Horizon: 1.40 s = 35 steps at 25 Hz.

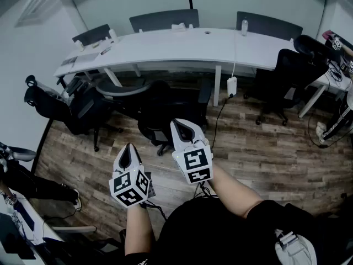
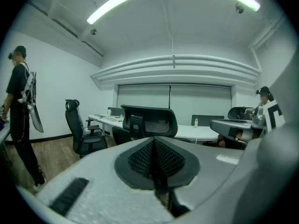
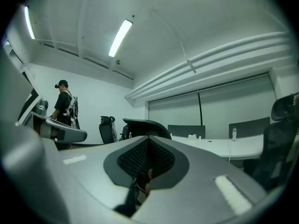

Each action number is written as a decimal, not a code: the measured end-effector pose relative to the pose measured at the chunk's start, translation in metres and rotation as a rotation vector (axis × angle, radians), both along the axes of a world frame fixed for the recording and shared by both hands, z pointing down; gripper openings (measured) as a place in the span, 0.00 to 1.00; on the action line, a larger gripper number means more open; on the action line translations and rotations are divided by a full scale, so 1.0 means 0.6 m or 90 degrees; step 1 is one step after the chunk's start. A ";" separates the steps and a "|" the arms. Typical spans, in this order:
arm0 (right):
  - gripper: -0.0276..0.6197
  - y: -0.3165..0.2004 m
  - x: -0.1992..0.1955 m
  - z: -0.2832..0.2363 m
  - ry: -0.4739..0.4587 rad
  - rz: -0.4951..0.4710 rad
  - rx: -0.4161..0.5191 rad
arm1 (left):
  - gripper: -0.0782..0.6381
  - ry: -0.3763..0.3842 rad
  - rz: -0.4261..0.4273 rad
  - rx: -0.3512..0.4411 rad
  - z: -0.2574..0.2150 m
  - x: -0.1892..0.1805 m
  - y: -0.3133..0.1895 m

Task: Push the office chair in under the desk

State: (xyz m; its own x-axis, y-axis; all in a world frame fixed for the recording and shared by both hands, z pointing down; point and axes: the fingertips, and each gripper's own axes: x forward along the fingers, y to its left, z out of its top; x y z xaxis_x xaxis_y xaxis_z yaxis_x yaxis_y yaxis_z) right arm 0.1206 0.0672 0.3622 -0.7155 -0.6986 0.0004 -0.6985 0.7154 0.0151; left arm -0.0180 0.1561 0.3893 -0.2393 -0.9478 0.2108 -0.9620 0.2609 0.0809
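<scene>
Left gripper and right gripper both closed, empty, held just short of the office chair, which stands out from the desk. Risk: an off-centre push swivels the chair and rolls it into the desk leg.

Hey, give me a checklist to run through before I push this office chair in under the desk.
1. Left gripper fingers together, nothing held: ok.
2. Right gripper fingers together, nothing held: ok.
3. Office chair ahead of both grippers, untouched: ok.
4. Space under the desk behind it: cannot tell, too dark.
5. Hanging power adapter clear to the chair's right: ok.
6. Neighbouring chair close on its left, contact: cannot tell.
</scene>
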 end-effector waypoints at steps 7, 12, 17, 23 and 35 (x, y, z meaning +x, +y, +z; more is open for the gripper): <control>0.05 0.008 -0.010 0.002 -0.004 0.006 0.001 | 0.12 -0.018 0.010 0.001 -0.005 -0.012 0.008; 0.05 0.005 -0.014 0.013 -0.010 0.009 -0.005 | 0.12 -0.019 0.014 0.003 0.001 -0.019 0.001; 0.05 -0.004 -0.026 0.026 -0.008 0.001 -0.015 | 0.12 -0.040 0.016 -0.007 0.011 -0.028 -0.006; 0.06 -0.016 -0.039 0.039 0.018 -0.008 -0.021 | 0.12 -0.107 0.004 -0.039 0.021 -0.037 -0.023; 0.22 -0.029 -0.056 0.081 0.072 -0.035 -0.036 | 0.30 -0.193 -0.003 -0.073 0.034 -0.097 -0.038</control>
